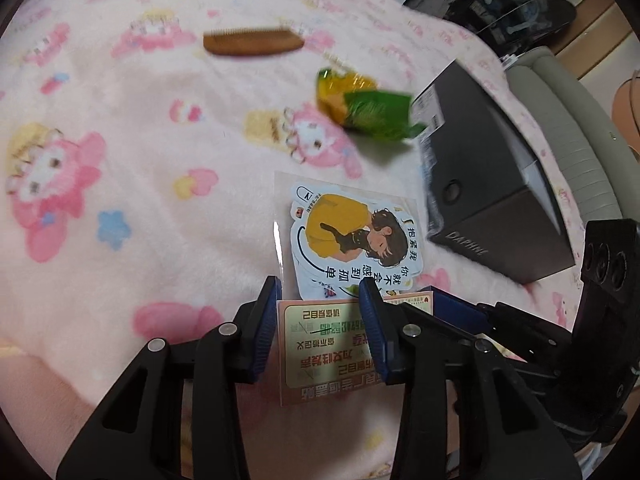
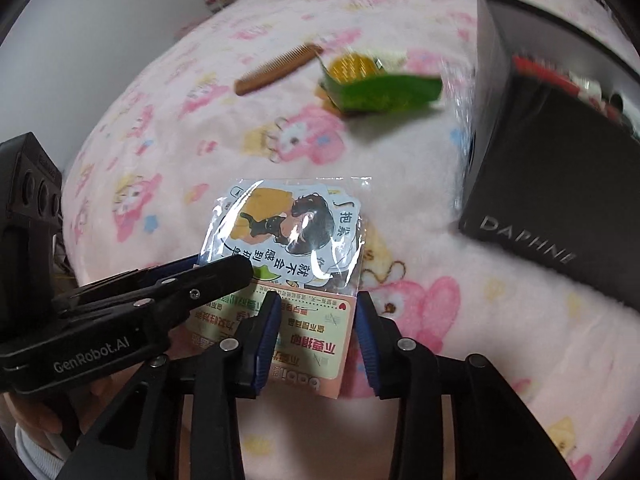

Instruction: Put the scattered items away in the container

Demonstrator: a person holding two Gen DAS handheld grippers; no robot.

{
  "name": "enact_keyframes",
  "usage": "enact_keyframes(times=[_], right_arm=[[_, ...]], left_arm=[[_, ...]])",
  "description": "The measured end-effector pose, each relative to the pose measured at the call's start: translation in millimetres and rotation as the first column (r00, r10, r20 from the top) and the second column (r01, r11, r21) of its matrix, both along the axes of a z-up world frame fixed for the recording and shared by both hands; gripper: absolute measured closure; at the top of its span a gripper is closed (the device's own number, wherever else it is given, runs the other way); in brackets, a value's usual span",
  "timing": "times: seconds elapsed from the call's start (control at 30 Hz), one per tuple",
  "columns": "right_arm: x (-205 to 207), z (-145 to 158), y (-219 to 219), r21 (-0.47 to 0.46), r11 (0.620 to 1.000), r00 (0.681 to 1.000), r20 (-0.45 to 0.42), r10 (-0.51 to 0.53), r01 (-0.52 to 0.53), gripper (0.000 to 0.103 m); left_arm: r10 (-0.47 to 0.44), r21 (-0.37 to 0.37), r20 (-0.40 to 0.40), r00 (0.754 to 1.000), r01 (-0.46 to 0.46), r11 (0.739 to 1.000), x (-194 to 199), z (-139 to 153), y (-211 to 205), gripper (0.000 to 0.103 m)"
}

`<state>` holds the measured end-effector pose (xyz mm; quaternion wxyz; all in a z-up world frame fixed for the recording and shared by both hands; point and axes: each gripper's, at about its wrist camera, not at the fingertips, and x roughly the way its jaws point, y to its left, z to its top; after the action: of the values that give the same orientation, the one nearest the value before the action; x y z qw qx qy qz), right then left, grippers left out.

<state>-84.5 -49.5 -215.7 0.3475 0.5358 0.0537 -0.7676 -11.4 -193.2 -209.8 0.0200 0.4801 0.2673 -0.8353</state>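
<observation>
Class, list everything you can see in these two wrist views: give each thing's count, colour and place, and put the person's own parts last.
Fleece blanket: one, pale pink with cartoon characters, covering the whole surface.
Wooden comb: one, brown, far side of the blanket.
Crinkly snack packet: one, green and yellow, between the comb and the box.
Open cardboard box marked DAPHNE: one, black, right side, red items inside.
Clear sleeve of stickers: one, white and yellow print with a pink card, lying near the middle, its near end between both grippers' fingers.
Left gripper: one, black with blue pads, either side of the sleeve's near end.
Right gripper: one, black with blue pads, beside the left one at the same end.
</observation>
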Motion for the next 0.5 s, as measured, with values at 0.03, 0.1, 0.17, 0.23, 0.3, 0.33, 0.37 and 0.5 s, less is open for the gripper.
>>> enact_keyframes(times=[0.03,0.1,0.17,0.23,0.3,0.33,0.37,0.5], right_arm=[[0,8,4,-0.02,1.0,1.0,-0.006,-0.005,0.005,0.072],[0,25,12,-0.061,0.998,1.0,-0.017,-0.015,0.014,0.072],[0,42,20,-0.101,0.995,0.999,-0.028,-0.026,0.023,0.072],[-3,60,33,-0.147,0.988,0.998,-0.046,-0.047,0.039,0.072],[-5,75,44,-0.172,0.984,0.996,-0.073,-0.06,0.046,0.072],[-6,80,52,-0.181,0.982,0.994,-0.084,-0.071,0.055,0.072],[-7,85,60,-0.19,0.98,0.992,-0.093,-0.083,0.064,0.072],[-16,98,90,-0.223,0.969,0.985,-0.112,-0.135,0.108,0.072]], left_arm=[[0.007,0.003,-0.011,1.0,-0.007,1.0,3,6,2,0.064],[0.013,0.013,-0.039,0.999,-0.012,1.0,7,21,10,0.064],[0.005,0.013,-0.072,0.997,-0.004,1.0,8,37,22,0.064],[-0.011,0.003,-0.097,0.995,0.011,1.0,5,52,34,0.064],[-0.026,0.002,-0.115,0.993,0.026,1.0,1,65,45,0.064],[-0.038,-0.002,-0.123,0.992,0.038,0.999,-1,71,52,0.064],[-0.05,-0.009,-0.131,0.99,0.049,0.999,-3,77,59,0.064],[-0.1,-0.029,-0.156,0.983,0.097,0.995,-18,95,85,0.064]])
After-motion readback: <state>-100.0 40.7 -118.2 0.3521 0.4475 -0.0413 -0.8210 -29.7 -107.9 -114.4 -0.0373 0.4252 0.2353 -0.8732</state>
